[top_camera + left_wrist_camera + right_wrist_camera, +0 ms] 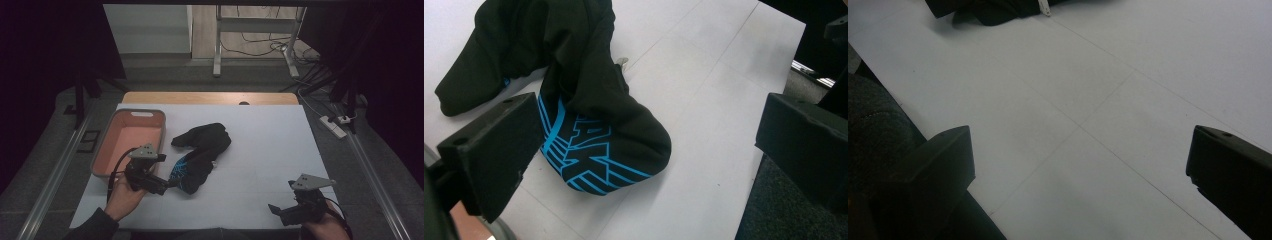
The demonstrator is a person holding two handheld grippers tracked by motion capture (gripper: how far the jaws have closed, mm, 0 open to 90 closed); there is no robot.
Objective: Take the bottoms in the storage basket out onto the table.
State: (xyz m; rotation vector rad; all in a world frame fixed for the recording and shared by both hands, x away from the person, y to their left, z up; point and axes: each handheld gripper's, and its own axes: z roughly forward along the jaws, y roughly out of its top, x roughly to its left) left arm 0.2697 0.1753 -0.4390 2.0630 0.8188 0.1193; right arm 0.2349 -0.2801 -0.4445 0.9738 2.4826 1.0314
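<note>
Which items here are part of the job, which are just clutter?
In play:
- black garment with blue print
- left gripper, open, right at the garment's near end
- pink bin, beside the garment

Lying about:
- right gripper, open, idle over bare white table
- power strip and cables on the floor

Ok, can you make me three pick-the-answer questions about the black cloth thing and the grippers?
1. Where does the orange bin sit?
A. left of the black garment
B. right of it
C. on top of it

2. What colour is the print on the garment?
A. red
B. bright blue
C. yellow

3. How is the left gripper?
A. shut on the bin
B. shut on the garment
C. open, at the garment's near end

Answers:
1. A, the high view shows the bin by the table's left edge with the garment beside it.
2. B, blue stripes show in the left gripper view.
3. C, that view shows its jaws wide apart with the garment lying between and ahead.
</note>
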